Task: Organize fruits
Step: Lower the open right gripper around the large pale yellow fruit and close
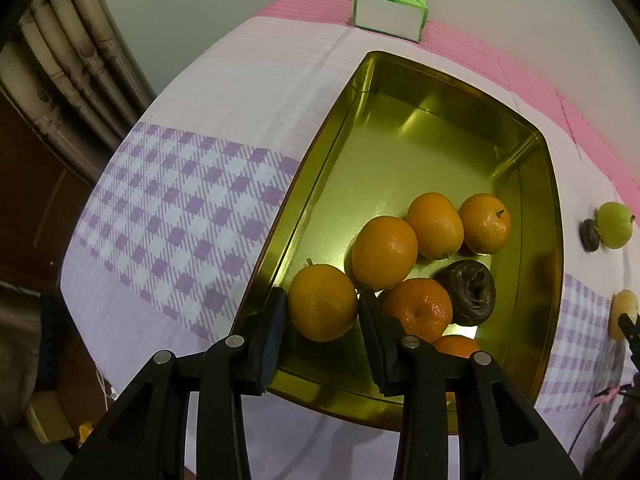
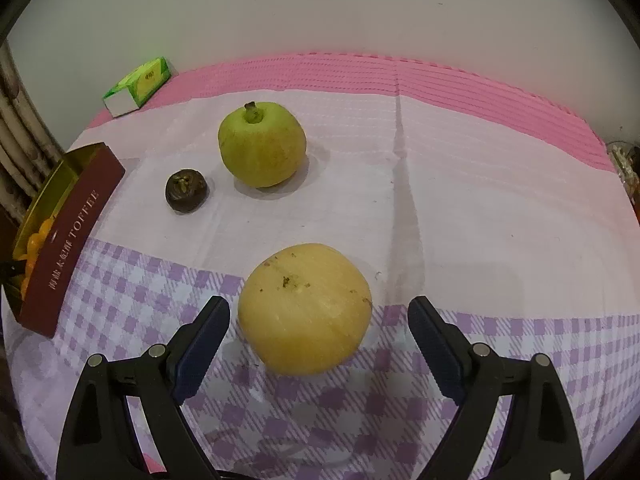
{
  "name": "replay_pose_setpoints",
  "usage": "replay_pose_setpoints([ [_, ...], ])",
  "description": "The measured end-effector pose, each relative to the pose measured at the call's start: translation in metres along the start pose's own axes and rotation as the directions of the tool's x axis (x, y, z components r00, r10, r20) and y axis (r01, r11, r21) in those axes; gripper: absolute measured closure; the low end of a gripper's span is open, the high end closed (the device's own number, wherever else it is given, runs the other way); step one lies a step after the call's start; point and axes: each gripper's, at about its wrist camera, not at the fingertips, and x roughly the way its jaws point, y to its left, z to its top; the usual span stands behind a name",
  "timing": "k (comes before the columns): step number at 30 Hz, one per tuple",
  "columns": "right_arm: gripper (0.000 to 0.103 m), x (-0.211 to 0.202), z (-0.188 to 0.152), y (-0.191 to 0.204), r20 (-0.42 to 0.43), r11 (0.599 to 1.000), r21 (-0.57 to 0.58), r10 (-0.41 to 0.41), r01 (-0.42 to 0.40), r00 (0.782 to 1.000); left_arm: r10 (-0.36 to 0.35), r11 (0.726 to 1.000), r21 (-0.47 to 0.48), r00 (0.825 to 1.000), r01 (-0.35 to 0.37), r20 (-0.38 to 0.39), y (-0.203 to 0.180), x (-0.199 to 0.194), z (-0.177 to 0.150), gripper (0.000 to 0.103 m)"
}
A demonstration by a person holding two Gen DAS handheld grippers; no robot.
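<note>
A gold tin (image 1: 400, 92) lies on the cloth and holds several oranges and a dark brown fruit (image 1: 470, 298). My left gripper (image 1: 322, 300) is shut on one orange (image 1: 322, 302) at the tin's near left corner, a pad pressed on each side. In the right wrist view a yellow pear-like fruit (image 2: 305, 308) rests on the cloth between the fingers of my right gripper (image 2: 318, 314), which stands open with gaps on both sides. Farther back lie a green fruit (image 2: 262, 146) and a small dark brown fruit (image 2: 186, 191). The tin (image 2: 68, 236) shows at the left edge.
A green and white box (image 1: 390, 10) sits at the table's far edge by the wall. The pink and purple checked cloth (image 1: 180, 200) covers the table. A curtain (image 1: 68, 56) hangs at the left. In the left wrist view, green fruit (image 1: 614, 224) and yellow fruit (image 1: 624, 314) lie right of the tin.
</note>
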Motion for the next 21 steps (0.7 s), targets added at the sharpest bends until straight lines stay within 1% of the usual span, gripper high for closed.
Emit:
replay_pose_setpoints([
  [6,0.014,0.003,0.000,0.004,-0.007,1.000,-0.013,-0.010,0.010,1.000,-0.008,1.000,-0.007,1.000,0.008,0.004,0.001,-0.002,0.001,0.062],
  [8,0.014,0.005,0.001,0.006,-0.009,1.000,-0.018,-0.014,0.014,1.000,-0.015,1.000,-0.006,1.000,0.015,0.005,0.000,-0.003,0.000,0.059],
  [14,0.014,0.006,0.001,0.011,-0.011,1.000,-0.018,-0.015,0.015,1.000,-0.032,0.999,-0.007,0.999,0.032,0.008,-0.002,-0.004,-0.002,0.053],
  [21,0.018,0.007,-0.001,0.015,-0.021,1.000,-0.014,-0.002,0.002,1.000,-0.052,0.998,-0.020,0.999,0.053,0.011,-0.001,-0.005,-0.003,0.053],
])
